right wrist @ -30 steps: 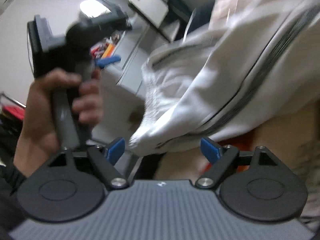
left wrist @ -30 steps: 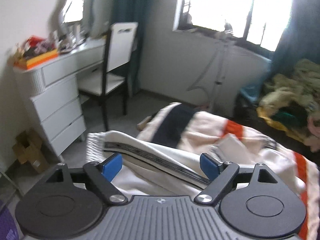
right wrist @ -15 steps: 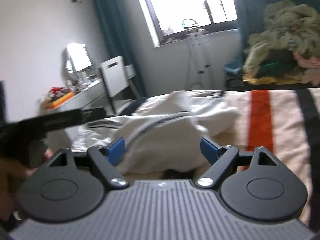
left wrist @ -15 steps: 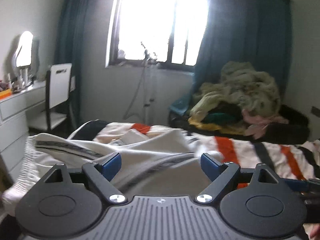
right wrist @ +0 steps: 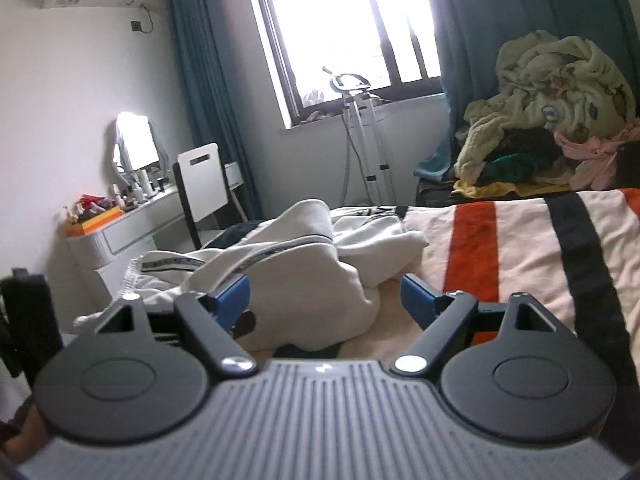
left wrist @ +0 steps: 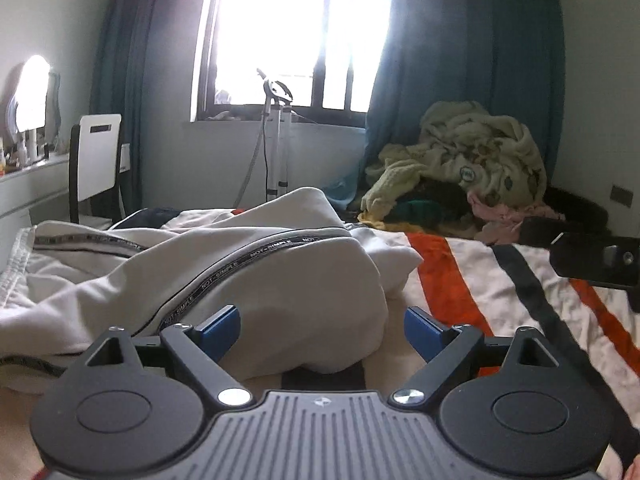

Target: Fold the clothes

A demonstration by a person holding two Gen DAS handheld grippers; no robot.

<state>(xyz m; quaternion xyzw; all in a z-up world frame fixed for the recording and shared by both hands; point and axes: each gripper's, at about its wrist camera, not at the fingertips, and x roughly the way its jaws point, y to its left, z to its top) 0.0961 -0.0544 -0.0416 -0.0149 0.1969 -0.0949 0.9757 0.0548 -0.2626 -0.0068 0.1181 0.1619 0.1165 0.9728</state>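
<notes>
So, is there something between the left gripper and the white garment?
Nothing visible. The left gripper is open and the white garment lies on the striped blanket directly before it, bulging between the fingers.

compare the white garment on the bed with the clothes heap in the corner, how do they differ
The white garment is a single piece with a black lettered stripe; the clothes heap mixes many pieces in pale yellow-green, pink, dark green and black. The garment lies low and crumpled on the striped bedspread, right in front of both open grippers; the heap is piled high beyond the bed, by the blue curtain. Neither is folded.
</notes>
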